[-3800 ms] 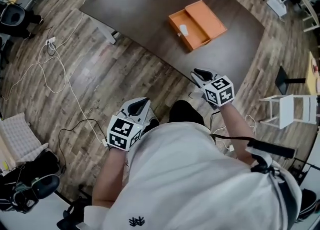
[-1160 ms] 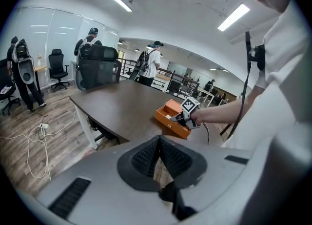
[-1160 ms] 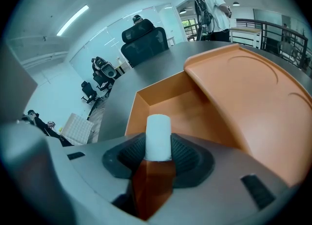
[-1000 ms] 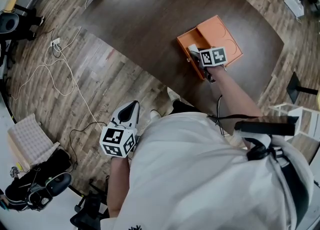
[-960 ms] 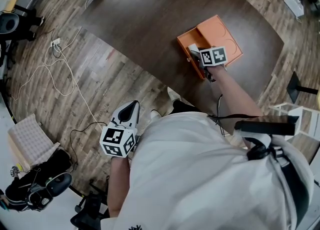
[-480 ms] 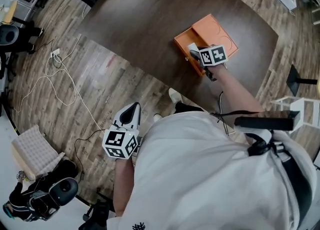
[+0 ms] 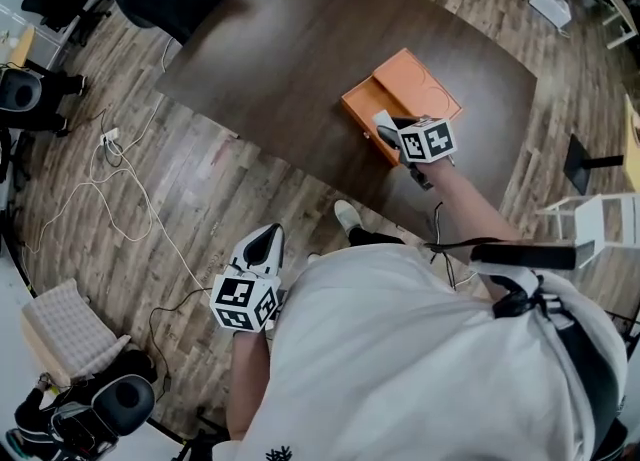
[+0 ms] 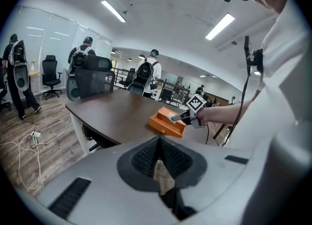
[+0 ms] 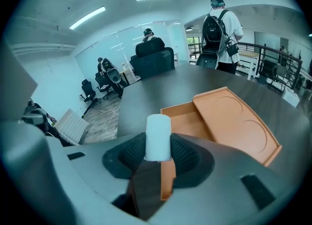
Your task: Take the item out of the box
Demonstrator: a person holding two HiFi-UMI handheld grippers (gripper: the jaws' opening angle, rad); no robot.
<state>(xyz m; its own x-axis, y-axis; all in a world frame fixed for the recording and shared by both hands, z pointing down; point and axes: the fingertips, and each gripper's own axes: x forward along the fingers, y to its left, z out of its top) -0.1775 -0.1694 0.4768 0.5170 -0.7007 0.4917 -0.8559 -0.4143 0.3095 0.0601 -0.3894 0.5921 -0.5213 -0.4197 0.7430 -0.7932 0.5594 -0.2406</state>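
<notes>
Right now the R gripper (image 7: 388,132) is clamped on the white cylindrical item (image 9: 158,136), held over the open orange box (image 7: 352,119) prob. to lift it clear, while the L gripper (image 7: 264,241), jaws together, hangs unneeded at the person's side.

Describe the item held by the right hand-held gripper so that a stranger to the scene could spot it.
Find the dark brown table, then the open orange box near its edge on the person's side. At the box's near end, the right hand-held gripper is clamped on a short white cylinder, the only white thing against the orange box and its lid.
</notes>
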